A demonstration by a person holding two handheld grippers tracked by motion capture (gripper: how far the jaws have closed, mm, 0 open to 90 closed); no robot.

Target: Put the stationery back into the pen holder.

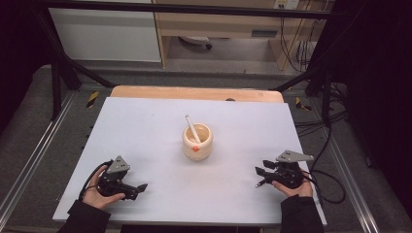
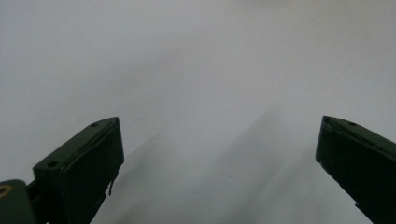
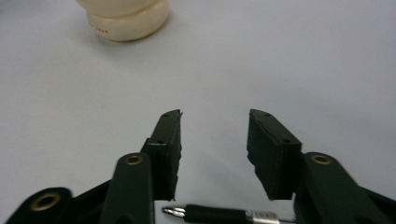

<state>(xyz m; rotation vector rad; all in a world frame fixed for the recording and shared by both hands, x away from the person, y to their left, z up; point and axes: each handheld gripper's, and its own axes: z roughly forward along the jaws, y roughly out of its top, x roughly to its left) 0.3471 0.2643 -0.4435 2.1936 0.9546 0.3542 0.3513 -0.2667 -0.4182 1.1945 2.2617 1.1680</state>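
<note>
On the white table (image 1: 160,131) in the high view, a cream mortar (image 1: 197,141) stands near the middle with a pale pestle (image 1: 192,127) leaning out of it toward the far left and a small orange mark on its near side. At the near left, the left tongs (image 1: 141,187) lie low in a hand (image 1: 94,194), pointing right, their jaws parted with nothing between them. At the near right, the right tongs (image 1: 260,174) sit in the other hand (image 1: 297,188), pointing left, well apart from the mortar, and a thin dark pen (image 1: 262,183) pokes out beneath them just above the table. Seen from the left gripper view, the two black jaws stand wide at the left and right edges, with bare white table (image 2: 196,70) and their soft shadows between them; these tongs are released. Seen from the right gripper view, the right tongs (image 3: 214,149) show a clear gap between their ridged pads, partly drawn in yet pressing on nothing. Just below them, at the near edge, the pen (image 3: 219,214) lies crosswise, its metal tip to the left, under the jaws and not between the pads. Far off at the upper left, the mortar's rounded foot (image 3: 125,18) rests on the table.
</note>
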